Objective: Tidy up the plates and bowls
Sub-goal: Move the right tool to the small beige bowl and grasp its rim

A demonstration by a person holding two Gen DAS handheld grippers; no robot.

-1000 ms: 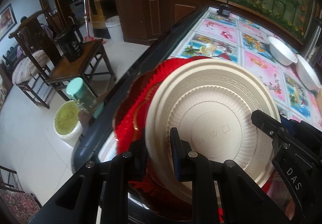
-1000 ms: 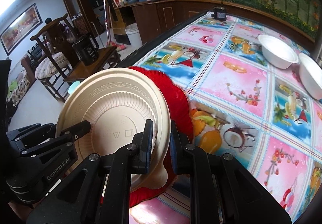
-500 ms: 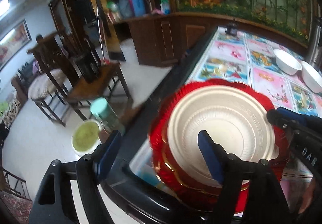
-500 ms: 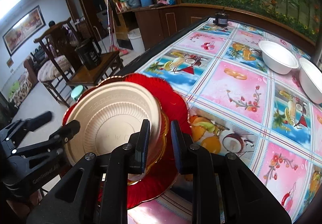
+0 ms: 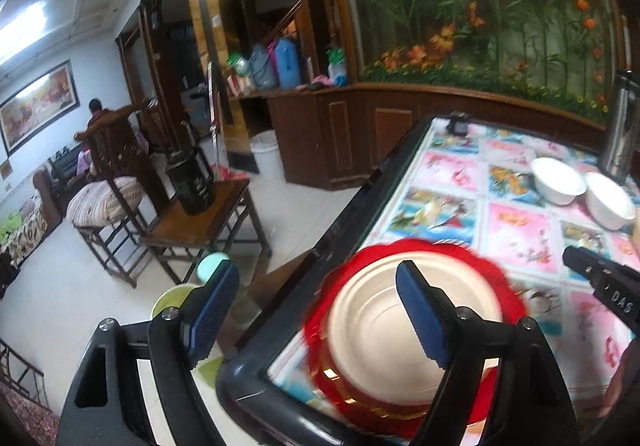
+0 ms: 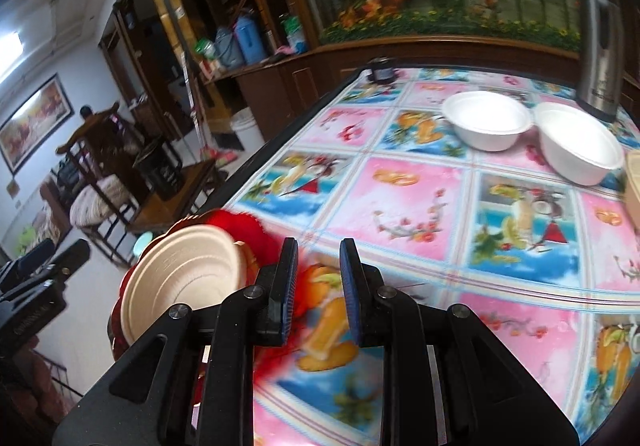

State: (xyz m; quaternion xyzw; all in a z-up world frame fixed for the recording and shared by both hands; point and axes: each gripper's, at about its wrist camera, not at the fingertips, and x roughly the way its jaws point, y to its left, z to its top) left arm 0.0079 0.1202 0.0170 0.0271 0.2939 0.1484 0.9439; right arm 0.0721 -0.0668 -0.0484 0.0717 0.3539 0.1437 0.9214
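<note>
Cream plate (image 5: 412, 330): round, ribbed, matte; lies inverted atop red scalloped plates (image 5: 508, 286) at table (image 5: 360, 205) corner. Risk: stack near edge, nudge could tip it off. Left gripper (image 5: 316, 306) jaws opening, empty. Right gripper (image 6: 318, 286) slightly parted, empty. White bowls (image 6: 486, 121) smooth, well apart.

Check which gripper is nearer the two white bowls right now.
Right, judged from how large the bowls look. The right gripper faces the white bowls across the open cloth. The left gripper sits back at the table's corner over the beige plate, bowls farther off.
</note>
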